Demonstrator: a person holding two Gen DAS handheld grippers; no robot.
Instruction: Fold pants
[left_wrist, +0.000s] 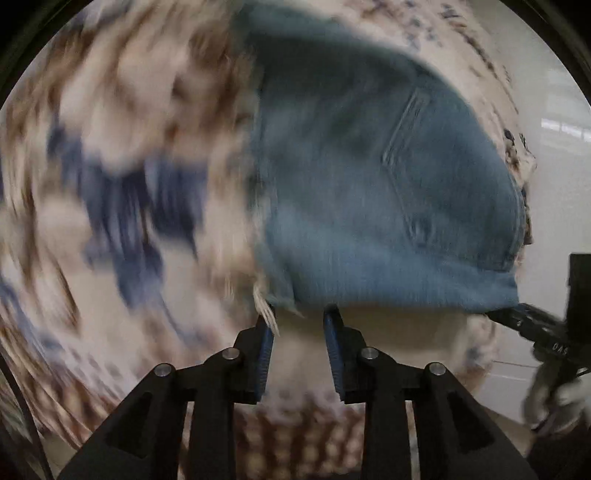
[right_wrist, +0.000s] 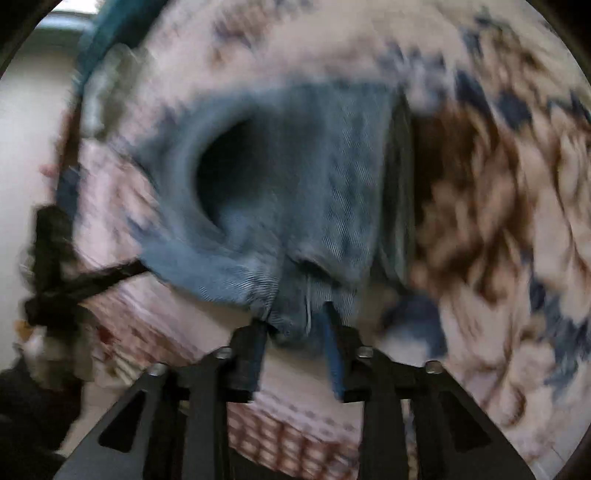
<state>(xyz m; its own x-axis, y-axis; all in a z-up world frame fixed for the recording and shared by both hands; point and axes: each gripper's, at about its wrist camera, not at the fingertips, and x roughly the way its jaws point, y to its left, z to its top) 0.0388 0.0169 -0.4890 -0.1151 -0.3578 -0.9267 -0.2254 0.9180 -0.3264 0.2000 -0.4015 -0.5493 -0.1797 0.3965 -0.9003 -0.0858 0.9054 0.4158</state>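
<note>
The blue denim pants (left_wrist: 369, 184) lie on a patterned blanket, back pocket up, with a frayed hem near my left gripper (left_wrist: 298, 314). The left jaws stand apart just short of the near denim edge, with nothing between them. In the right wrist view the pants (right_wrist: 295, 192) show a bulging fold with a dark opening. My right gripper (right_wrist: 297, 317) has its jaws apart around the near denim edge, which sits between the fingertips. Both views are motion-blurred.
A cream, brown and blue patterned blanket (left_wrist: 129, 166) covers the surface; it also shows in the right wrist view (right_wrist: 498, 221). The other gripper (left_wrist: 546, 332) appears at the right edge, and at the left of the right wrist view (right_wrist: 55, 280). White wall (left_wrist: 554, 92) lies behind.
</note>
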